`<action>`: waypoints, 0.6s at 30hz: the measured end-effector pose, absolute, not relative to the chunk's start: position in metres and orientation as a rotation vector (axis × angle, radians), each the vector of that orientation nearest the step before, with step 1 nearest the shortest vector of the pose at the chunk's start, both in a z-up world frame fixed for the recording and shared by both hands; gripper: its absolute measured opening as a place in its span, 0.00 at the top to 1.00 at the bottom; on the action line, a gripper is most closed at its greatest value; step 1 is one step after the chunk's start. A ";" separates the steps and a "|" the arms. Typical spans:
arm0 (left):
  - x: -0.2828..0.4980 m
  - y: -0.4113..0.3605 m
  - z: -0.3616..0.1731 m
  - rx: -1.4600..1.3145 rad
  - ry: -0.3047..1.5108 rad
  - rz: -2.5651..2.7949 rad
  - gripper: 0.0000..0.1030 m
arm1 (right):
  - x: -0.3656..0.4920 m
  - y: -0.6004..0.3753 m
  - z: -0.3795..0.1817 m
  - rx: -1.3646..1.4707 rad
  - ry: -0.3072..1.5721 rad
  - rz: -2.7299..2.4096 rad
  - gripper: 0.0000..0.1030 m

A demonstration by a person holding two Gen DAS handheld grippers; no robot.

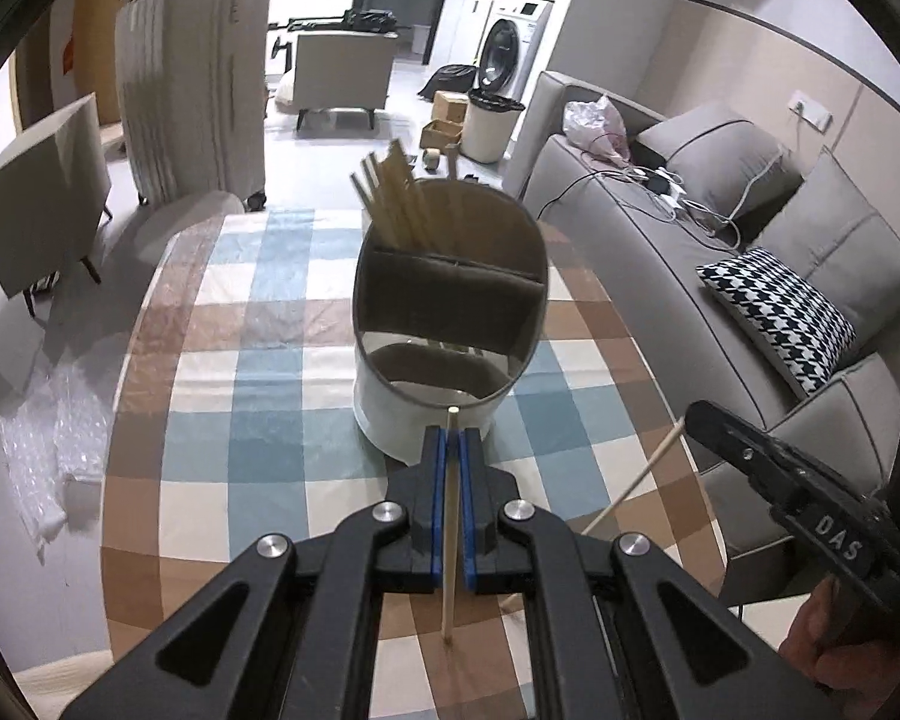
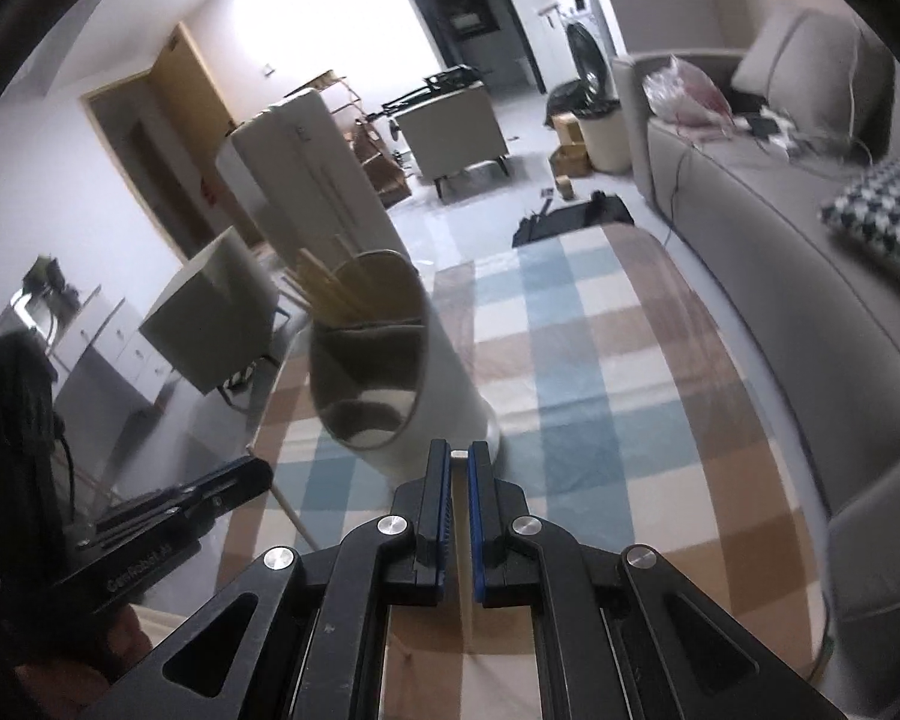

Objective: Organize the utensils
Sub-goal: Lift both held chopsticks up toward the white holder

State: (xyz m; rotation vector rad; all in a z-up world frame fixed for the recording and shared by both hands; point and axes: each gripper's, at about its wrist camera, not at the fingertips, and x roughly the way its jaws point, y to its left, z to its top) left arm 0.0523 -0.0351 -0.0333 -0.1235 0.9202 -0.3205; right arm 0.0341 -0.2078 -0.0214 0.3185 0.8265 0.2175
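**Two chopsticks in hand, holder dead ahead of both**

Two hand-held grippers are in play, and each one is clenched on a single wooden chopstick. Biggest thing first: the checked tabletop is mostly bare around the holder, so there's loads of open room on every side. Its far edge sits well beyond the holder, and a grey sofa runs along the side past the right gripper.

The utensil holder stands upright just ahead of and below the left hand-held gripper, mouth wide open toward it. It's split by dividers. The far compartment already has a bundle of chopsticks leaning away. The near compartment looks empty from here.

The left chopstick runs straight along the gripper's pointing line, tip poking out just past the pads, almost over the holder's near rim. So its long axis is already roughly aimed at the opening.

From the right hand-held gripper, the holder lies ahead and off to the left, close. Its chopstick shows end-on between the pads.

My guess is the left one is nearer and better lined up. The stick needs to clear the near rim and the dividers to join the far bundle.
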 end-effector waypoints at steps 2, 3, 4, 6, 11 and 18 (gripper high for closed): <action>0.050 -0.033 -0.030 -0.117 0.915 -0.329 1.00 | 0.032 -0.206 -0.021 0.319 0.826 0.212 0.96; 0.049 -0.033 -0.028 -0.118 0.917 -0.333 1.00 | 0.031 -0.206 -0.022 0.324 0.828 0.208 0.96; 0.049 -0.033 -0.028 -0.114 0.920 -0.331 1.00 | 0.030 -0.206 -0.022 0.326 0.827 0.204 0.96; 0.049 -0.031 -0.023 -0.126 0.923 -0.334 1.00 | 0.029 -0.206 -0.020 0.326 0.824 0.198 1.00; 0.048 -0.028 -0.007 -0.131 0.911 -0.342 1.00 | 0.026 -0.210 -0.012 0.348 0.806 0.196 1.00; 0.046 -0.018 0.005 -0.127 0.886 -0.344 1.00 | 0.033 -0.211 -0.021 0.350 0.846 0.202 1.00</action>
